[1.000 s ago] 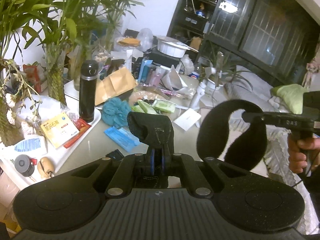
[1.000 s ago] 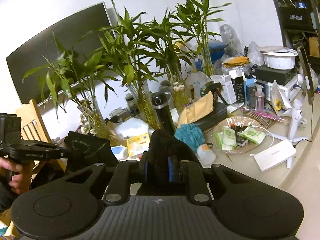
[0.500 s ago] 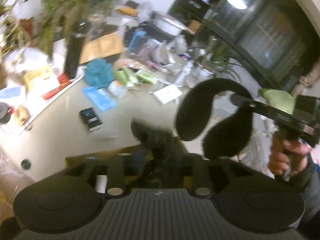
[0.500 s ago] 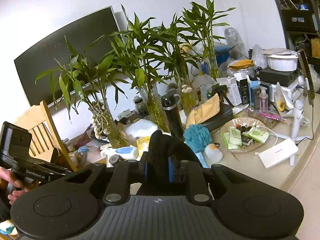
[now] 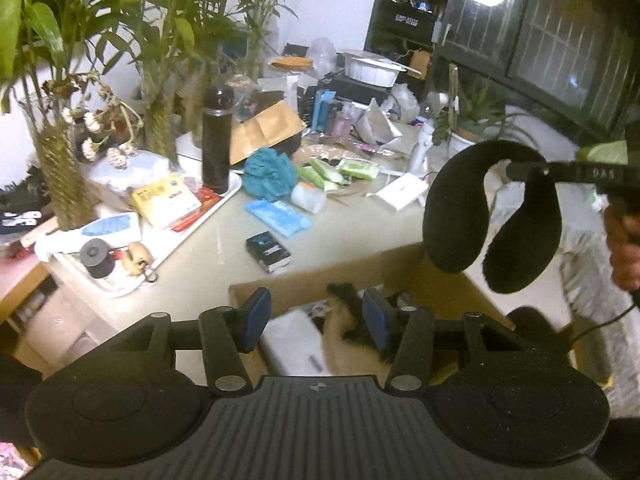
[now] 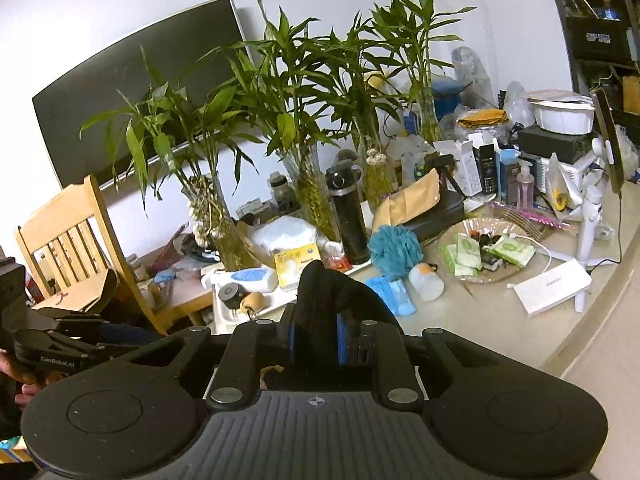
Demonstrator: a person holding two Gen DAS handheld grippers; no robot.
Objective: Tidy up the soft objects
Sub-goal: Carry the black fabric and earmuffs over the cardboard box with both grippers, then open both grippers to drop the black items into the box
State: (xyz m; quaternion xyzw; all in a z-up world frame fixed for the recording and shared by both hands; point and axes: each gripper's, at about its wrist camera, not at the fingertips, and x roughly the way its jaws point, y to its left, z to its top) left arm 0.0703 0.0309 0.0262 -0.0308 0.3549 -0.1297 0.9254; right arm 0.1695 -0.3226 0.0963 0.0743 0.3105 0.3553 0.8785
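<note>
A: Right gripper (image 6: 316, 340), clamped on black earmuffs (image 5: 492, 216), hangs them above the box's (image 5: 360, 268) right side; drop lies straight down.

B: Left gripper (image 5: 316, 320), jaws just parted and empty, hovers over the box; a dark item (image 5: 352, 312) blurs beneath.

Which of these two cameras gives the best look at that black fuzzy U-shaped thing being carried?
The left wrist view. There the black fuzzy U-shaped earmuffs hang whole beside the open cardboard box, their full curve visible, pinched by the right gripper. In the right wrist view only a black lump of them shows between the fingers, so their shape is hidden.
</note>
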